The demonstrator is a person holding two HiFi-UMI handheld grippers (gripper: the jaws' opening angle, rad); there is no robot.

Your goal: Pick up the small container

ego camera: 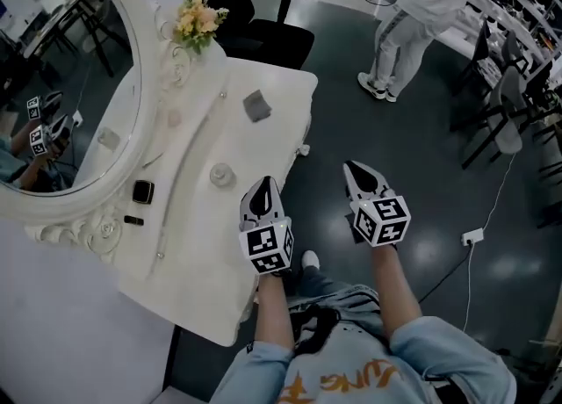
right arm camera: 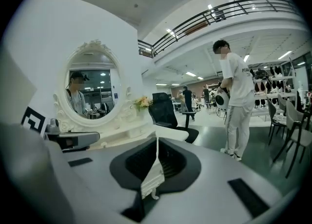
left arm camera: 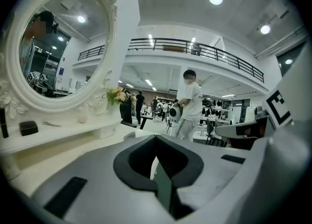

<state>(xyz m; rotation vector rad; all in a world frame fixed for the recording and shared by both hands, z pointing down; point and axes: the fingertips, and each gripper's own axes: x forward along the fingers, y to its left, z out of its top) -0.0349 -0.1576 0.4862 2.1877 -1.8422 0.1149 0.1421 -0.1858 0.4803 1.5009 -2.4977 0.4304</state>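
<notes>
Left tongs [ego camera: 263, 190], right tongs [ego camera: 356, 172] pinched together, empty; closed tips could shove small white round container [ego camera: 221, 174] off white surface [ego camera: 202, 253].

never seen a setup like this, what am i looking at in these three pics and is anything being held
There is no robot here. A person holds a pair of tongs in each hand, each with a marker cube on it. The head view looks down from the person's head: the left tongs are at the edge of a white dresser, and the right tongs are over the floor. The other two pictures come from cameras riding on the tongs, looking along their jaws. Both pairs are shut and hold nothing. On the dresser are a grey box, a white jar, a black case and flowers, by an oval mirror.
</notes>
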